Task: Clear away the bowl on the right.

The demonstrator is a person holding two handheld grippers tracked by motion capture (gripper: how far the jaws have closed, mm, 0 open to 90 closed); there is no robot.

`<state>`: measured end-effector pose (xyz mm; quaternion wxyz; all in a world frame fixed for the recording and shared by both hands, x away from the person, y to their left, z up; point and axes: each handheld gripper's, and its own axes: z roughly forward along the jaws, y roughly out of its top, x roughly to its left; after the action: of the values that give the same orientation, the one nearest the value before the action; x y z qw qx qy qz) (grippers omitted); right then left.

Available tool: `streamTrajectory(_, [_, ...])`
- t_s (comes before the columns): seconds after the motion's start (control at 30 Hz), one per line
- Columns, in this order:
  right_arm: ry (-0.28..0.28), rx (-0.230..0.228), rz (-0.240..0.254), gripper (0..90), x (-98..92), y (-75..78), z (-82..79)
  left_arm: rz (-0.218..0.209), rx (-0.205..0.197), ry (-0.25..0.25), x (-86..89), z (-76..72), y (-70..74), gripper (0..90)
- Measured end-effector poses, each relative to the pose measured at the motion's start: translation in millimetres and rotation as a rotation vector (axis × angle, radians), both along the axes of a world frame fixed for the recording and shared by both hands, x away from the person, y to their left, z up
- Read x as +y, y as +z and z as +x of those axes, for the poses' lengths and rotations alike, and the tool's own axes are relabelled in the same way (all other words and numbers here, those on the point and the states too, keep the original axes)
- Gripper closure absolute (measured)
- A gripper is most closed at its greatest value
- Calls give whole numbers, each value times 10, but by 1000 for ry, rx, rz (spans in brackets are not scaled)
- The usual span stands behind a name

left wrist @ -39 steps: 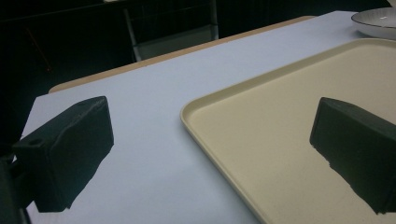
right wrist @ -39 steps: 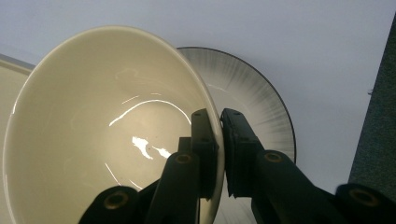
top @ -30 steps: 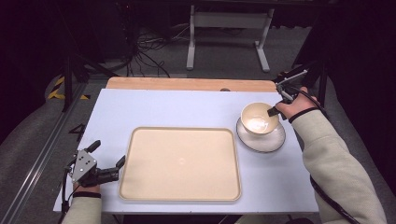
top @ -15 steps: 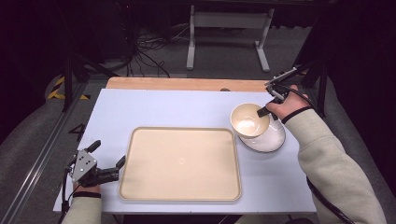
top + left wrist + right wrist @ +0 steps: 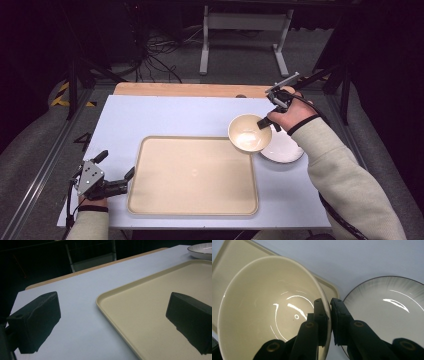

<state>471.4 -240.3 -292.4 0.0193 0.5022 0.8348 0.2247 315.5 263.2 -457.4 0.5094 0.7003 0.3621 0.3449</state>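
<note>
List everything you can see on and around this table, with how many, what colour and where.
bowl: one, cream, lifted over the tray's far right corner
plate: one, white with dark rim, on the table right of the tray
tray: one, beige, middle of the table
table: one, pale blue top, wooden far edge
metal stand: one, grey, on the floor behind
left gripper: one, black, open at the tray's left edge
right gripper: one, black, shut on the bowl's rim

The right gripper (image 5: 263,121) clamps the rim of a cream bowl (image 5: 248,133), held over the tray's (image 5: 192,176) far right corner beside a white plate (image 5: 283,148). The left gripper (image 5: 116,172) (jaws apart) rests at the tray's left edge.
</note>
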Motion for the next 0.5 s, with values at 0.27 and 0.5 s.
streamTrajectory(0.27, [42, 10, 13, 832, 299, 20, -25, 1, 0, -2, -2, 1, 0, 2])
streamTrajectory(0.5, [87, 23, 7, 829, 606, -8, -36, 2, -1, -4, -2, 2, 0, 3])
